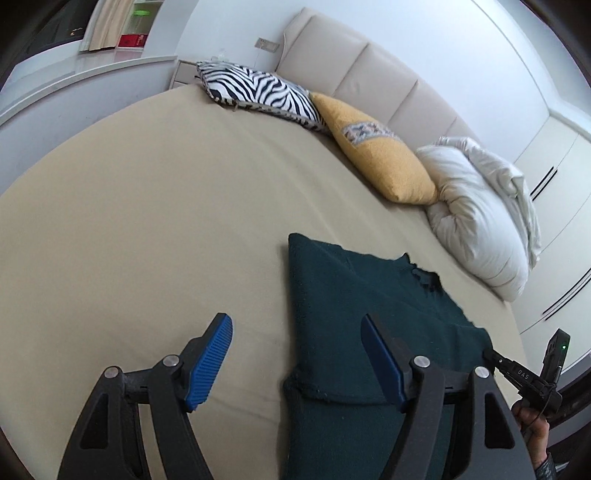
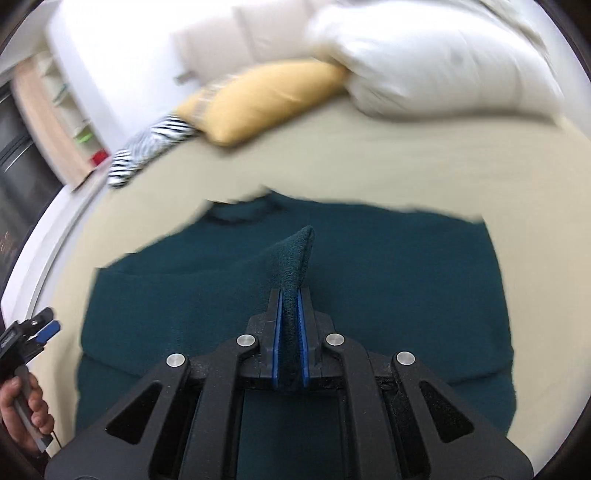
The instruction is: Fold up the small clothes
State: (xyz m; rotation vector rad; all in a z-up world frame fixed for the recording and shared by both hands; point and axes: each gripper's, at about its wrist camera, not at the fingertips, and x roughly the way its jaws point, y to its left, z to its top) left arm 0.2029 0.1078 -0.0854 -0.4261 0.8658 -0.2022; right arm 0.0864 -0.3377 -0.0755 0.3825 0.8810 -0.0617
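Observation:
A dark teal knitted garment [image 1: 354,306] lies on the beige bed sheet [image 1: 147,221]; it also shows in the right wrist view [image 2: 388,266], spread flat with its neckline at the far side. My left gripper [image 1: 297,358] is open and empty, hovering over the garment's left edge. My right gripper [image 2: 290,306] is shut on a pinched-up fold of the garment [image 2: 295,254], which it lifts a little above the rest. The right gripper also shows at the far right of the left wrist view [image 1: 517,369]. The left gripper shows at the left edge of the right wrist view [image 2: 40,328].
A zebra-striped cushion [image 1: 258,92], a yellow cushion [image 1: 380,155] and a white rolled duvet [image 1: 480,214] line the padded headboard [image 1: 369,62]. White wardrobes [image 1: 554,155] stand to the right. A shelf unit [image 1: 122,26] stands beyond the bed's far left.

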